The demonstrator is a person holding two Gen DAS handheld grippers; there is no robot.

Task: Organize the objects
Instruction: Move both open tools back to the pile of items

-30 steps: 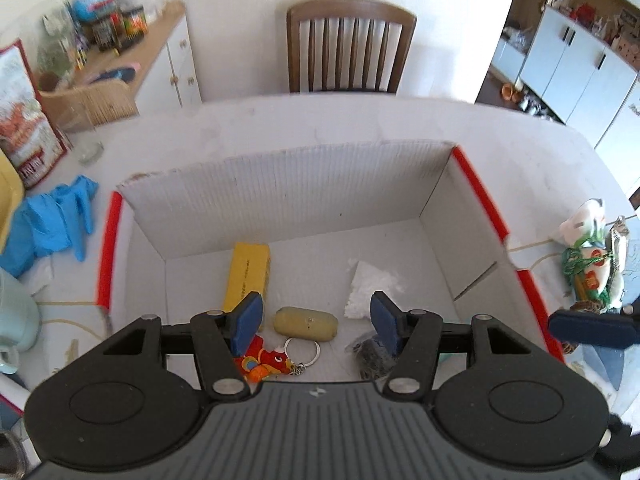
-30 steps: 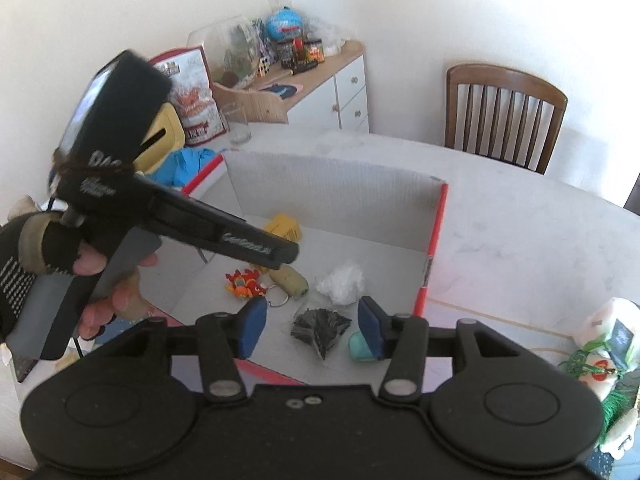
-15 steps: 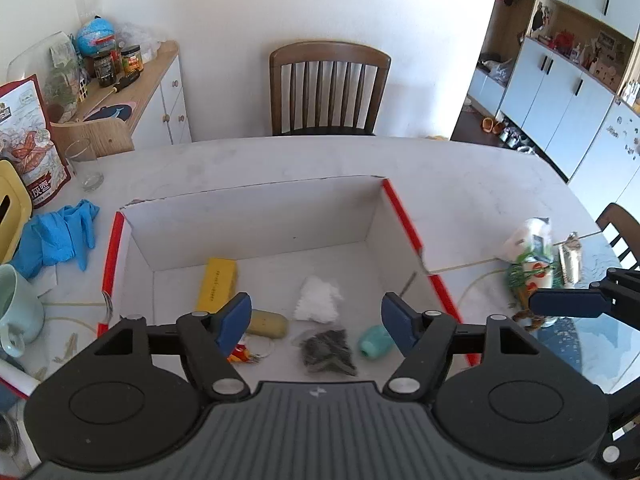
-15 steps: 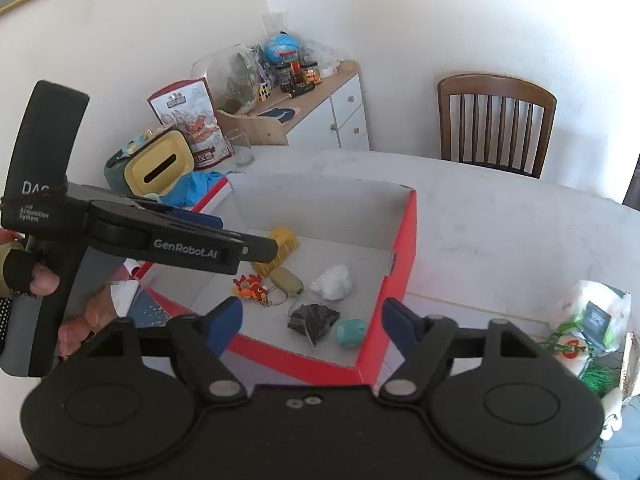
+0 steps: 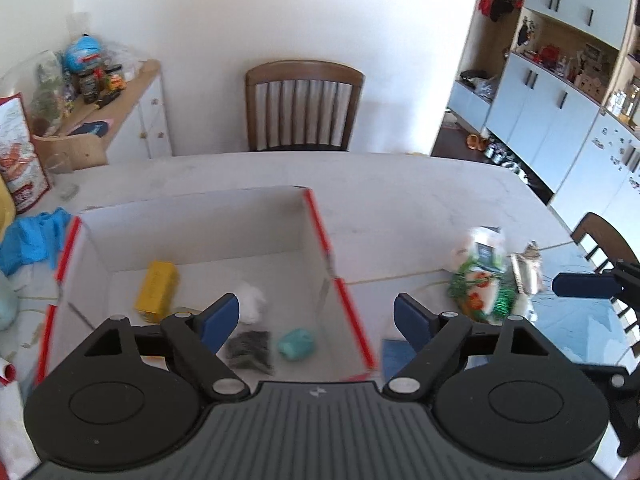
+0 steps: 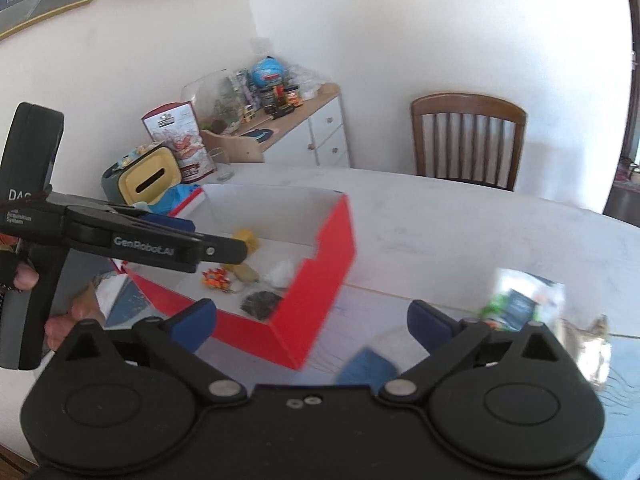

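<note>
A red-edged cardboard box stands open on the white table. In it lie a yellow block, a white wad, a dark crumpled piece and a teal lump. An orange toy keyring and a tan capsule show in the right wrist view. My left gripper is open and empty above the box's near right corner. My right gripper is open and empty, right of the box. A pile of packets and green string lies to the right.
A wooden chair stands at the table's far side. A blue cloth, a snack bag and a glass lie left of the box. A sideboard with jars stands behind. White cupboards line the right wall.
Both grippers have risen and pulled back from the box and opened wider. The views have swung right, so the box sits further left and the pile on the right shows more.
</note>
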